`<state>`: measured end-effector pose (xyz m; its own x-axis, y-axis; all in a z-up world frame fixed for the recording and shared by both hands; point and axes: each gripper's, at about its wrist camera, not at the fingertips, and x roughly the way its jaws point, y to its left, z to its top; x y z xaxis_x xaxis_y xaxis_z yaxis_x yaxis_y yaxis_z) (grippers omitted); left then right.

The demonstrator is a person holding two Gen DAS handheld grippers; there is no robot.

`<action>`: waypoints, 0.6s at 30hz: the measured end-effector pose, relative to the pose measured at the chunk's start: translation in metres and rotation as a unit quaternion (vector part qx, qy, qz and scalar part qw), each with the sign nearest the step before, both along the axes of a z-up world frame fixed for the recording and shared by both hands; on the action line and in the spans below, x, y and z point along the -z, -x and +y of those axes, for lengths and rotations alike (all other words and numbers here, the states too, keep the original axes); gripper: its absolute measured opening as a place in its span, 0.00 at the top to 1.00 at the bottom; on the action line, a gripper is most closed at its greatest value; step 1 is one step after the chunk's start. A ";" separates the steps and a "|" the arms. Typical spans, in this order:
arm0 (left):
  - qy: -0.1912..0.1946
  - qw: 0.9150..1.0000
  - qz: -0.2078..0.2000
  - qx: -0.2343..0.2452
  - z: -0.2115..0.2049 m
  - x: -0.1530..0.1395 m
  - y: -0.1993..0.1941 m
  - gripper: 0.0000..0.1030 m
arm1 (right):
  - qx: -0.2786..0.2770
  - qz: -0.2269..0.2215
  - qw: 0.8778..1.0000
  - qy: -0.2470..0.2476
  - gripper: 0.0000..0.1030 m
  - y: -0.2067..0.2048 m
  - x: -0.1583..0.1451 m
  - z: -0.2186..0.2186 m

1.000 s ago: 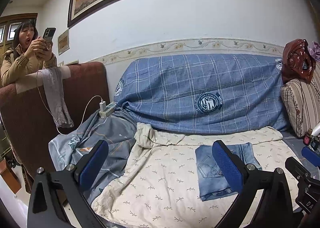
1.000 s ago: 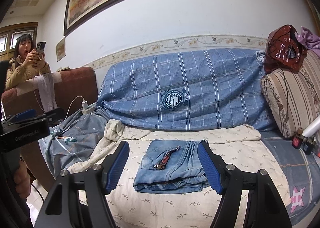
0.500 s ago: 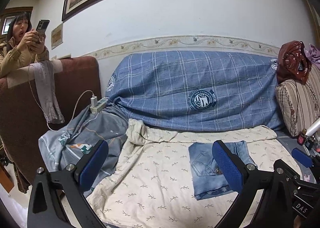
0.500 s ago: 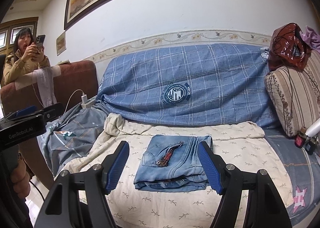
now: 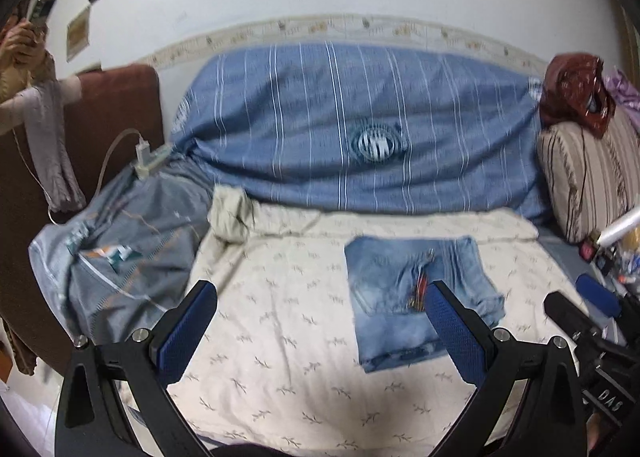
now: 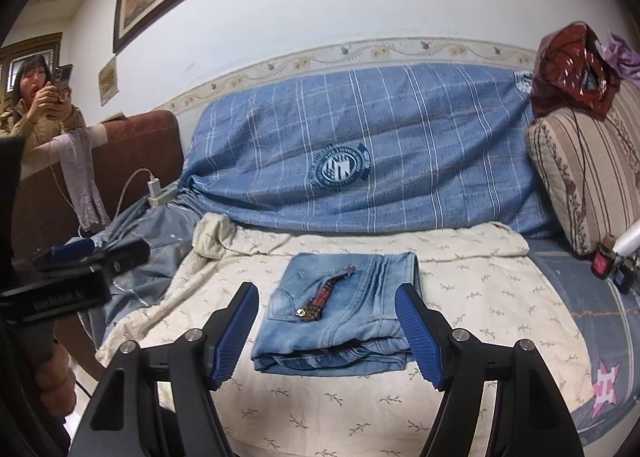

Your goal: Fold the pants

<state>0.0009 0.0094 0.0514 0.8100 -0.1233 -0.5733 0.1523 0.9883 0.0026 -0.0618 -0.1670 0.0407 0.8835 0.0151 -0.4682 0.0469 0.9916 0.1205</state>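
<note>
Right claw (image 6: 326, 337) and left claw (image 5: 320, 333) both gape apart, holding nothing. Jeans (image 6: 340, 313) sit folded on the bed sheet (image 6: 480, 297), 12 o'clock of the right claw. Probably just square the edges gently.

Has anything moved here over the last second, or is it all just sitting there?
Only the left gripper swung a bit: its view tilted down and went blurry. Nothing was grabbed or released. Both grippers stay open and empty, right gripper steady, and the folded jeans lie unchanged on the cream sheet.
</note>
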 end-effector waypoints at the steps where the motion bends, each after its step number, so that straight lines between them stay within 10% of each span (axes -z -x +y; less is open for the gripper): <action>1: -0.001 1.000 0.010 0.001 -0.002 0.007 -0.004 0.00 | 0.001 0.004 1.000 -0.001 0.28 -0.003 0.003 -0.002; 18: -0.032 0.997 0.071 0.012 -0.035 0.050 -0.042 0.00 | 0.026 0.037 0.999 -0.021 0.28 -0.043 0.028 -0.025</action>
<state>0.0431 -0.0254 0.0013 0.7171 -0.1013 -0.6896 0.1791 0.9829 0.0418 -0.0186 -0.1918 0.0125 0.8465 -0.0089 -0.5324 0.1087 0.9817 0.1565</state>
